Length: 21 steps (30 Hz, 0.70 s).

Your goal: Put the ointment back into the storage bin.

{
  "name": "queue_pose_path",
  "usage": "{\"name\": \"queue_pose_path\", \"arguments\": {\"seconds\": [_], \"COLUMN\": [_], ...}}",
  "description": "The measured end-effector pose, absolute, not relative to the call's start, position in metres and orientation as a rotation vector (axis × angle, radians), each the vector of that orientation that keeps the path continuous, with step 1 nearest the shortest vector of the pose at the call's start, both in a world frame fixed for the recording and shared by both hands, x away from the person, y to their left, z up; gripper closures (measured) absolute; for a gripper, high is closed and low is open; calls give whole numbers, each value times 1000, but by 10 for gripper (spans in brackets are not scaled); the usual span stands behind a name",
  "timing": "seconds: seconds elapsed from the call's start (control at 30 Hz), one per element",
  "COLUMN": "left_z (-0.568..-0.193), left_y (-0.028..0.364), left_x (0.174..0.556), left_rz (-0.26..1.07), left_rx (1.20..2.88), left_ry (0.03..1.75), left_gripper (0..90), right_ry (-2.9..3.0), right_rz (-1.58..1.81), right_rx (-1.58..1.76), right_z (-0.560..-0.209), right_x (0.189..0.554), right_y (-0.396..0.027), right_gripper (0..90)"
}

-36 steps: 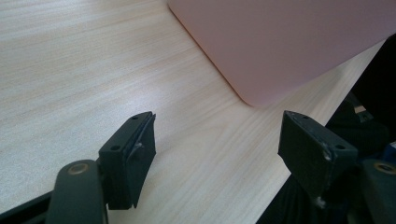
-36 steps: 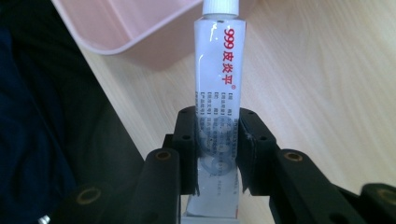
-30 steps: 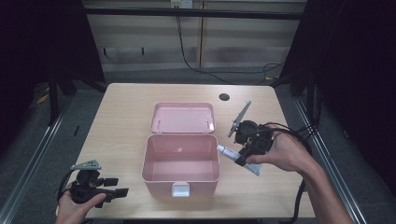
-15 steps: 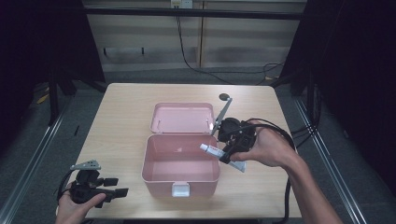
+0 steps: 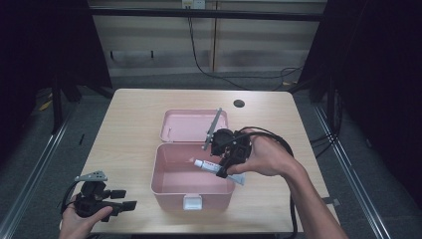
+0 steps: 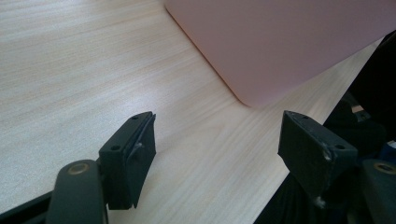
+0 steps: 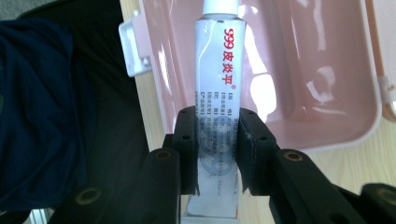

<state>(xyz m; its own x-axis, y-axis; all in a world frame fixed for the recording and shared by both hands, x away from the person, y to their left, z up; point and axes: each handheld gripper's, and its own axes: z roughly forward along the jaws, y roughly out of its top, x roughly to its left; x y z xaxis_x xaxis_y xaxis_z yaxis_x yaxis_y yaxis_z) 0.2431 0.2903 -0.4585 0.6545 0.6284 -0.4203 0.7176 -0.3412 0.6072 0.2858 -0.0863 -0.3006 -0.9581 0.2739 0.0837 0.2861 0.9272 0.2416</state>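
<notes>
High view: pink box (image 5: 191, 174) sits open on the tabletop (image 5: 134, 119), lid (image 5: 191, 125) laid back flat behind it, white latch on the near wall. Right gripper (image 5: 223, 162) held over the box's right rim, jaws clamped on a white tube (image 5: 205, 164). Tube lies roughly level, cap end pointing left over the box interior, tail end sticking out past the right rim. Tube is above the box, not resting in it. Right hand (image 5: 266, 158) wraps the gripper body, cable looping behind it. Left gripper (image 5: 130, 204) low at the near left corner of the tabletop, well apart from the box, held in the left hand (image 5: 82, 219), grey plate on top; jaws point right toward the box.

Left gripper view: jaws apart, nothing between them. Bare wood tabletop (image 6: 93, 70) below, rounded corner of the pink box (image 6: 280, 42) ahead and to the right. Tabletop edge runs diagonally at lower right.

Right gripper view: jaws pressed on both sides of the tube (image 7: 217, 84), gripping its lower half. Red "999" and red characters printed on it, white cap at the top of the frame. Open box (image 7: 303, 70) interior lies behind the tube, glossy and bare, latch (image 7: 133, 44) at left. Dark blue sleeve at far left.
</notes>
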Motion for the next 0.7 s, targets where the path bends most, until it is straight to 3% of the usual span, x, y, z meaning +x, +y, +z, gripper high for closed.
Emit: {"name": "queue_pose_path", "arguments": {"seconds": [0.7], "left_z": [-458], "left_y": [290], "left_x": [243], "left_rz": [-143], "left_rx": [2066], "left_ry": [1038], "left_gripper": [275], "right_ry": [-2974], "right_rz": [-377], "right_rx": [-324], "right_z": [-334], "right_x": [300], "right_y": [-43], "right_gripper": [716]}}
